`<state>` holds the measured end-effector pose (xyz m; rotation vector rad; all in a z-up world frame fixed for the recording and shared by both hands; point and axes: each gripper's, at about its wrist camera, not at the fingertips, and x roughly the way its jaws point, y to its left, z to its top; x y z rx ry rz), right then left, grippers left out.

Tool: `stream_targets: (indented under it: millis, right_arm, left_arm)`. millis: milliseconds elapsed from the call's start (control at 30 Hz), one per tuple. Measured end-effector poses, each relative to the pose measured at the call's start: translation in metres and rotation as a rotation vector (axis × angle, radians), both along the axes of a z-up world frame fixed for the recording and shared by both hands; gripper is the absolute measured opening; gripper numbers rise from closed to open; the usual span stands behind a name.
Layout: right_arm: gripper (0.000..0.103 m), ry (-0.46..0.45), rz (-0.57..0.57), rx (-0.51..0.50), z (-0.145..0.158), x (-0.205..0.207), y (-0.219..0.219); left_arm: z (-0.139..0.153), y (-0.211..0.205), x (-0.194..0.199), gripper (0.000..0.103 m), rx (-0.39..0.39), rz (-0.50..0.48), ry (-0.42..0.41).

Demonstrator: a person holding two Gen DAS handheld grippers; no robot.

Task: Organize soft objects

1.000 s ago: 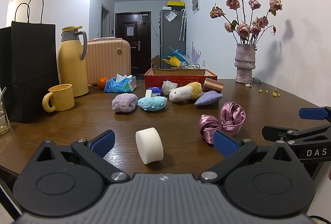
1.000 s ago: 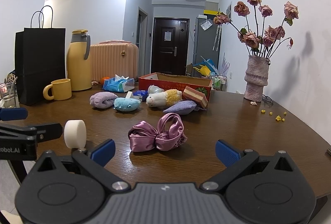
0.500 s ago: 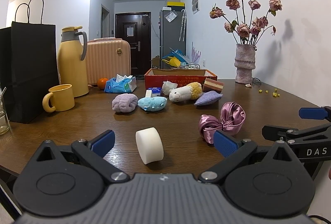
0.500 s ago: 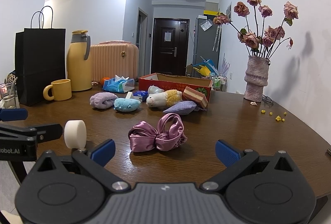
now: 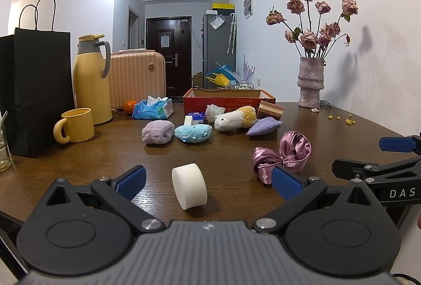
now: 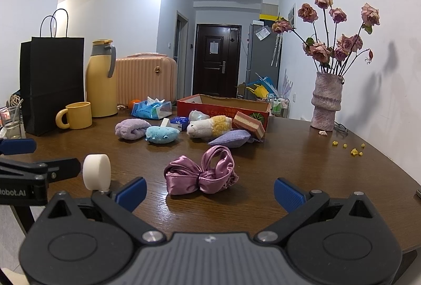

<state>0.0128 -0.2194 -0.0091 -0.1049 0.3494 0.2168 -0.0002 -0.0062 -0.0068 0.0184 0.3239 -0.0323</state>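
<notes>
A white foam puck [image 5: 189, 186] stands on edge on the wooden table, just ahead of my open, empty left gripper [image 5: 208, 181]. A pink satin bow [image 6: 202, 175] lies ahead of my open, empty right gripper [image 6: 210, 190]. Farther back lie a purple towel roll [image 5: 158, 131], a blue plush [image 5: 193, 133], a white-and-yellow plush sheep [image 5: 235, 118], a lilac pillow [image 5: 264, 126] and a striped sponge [image 5: 270, 109]. Behind them stands a red cardboard box [image 5: 227, 101]. The puck also shows in the right wrist view [image 6: 96, 171].
At the left stand a black paper bag [image 5: 34, 90], a yellow thermos [image 5: 91, 79], a yellow mug [image 5: 76, 125], a pink suitcase [image 5: 136, 77] and a tissue pack [image 5: 152, 109]. A vase of dried roses [image 5: 310, 85] stands at the back right. The table's front edge is close.
</notes>
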Motion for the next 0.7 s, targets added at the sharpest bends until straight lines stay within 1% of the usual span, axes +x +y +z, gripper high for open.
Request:
stream_targets:
  millis: [700]
  right_arm:
    - [0.103, -0.004, 0.001, 0.001, 0.0013, -0.0018, -0.0003]
  left_arm:
    - [-0.0005, 0.0001, -0.0006, 0.103, 0.000, 0.000, -0.002]
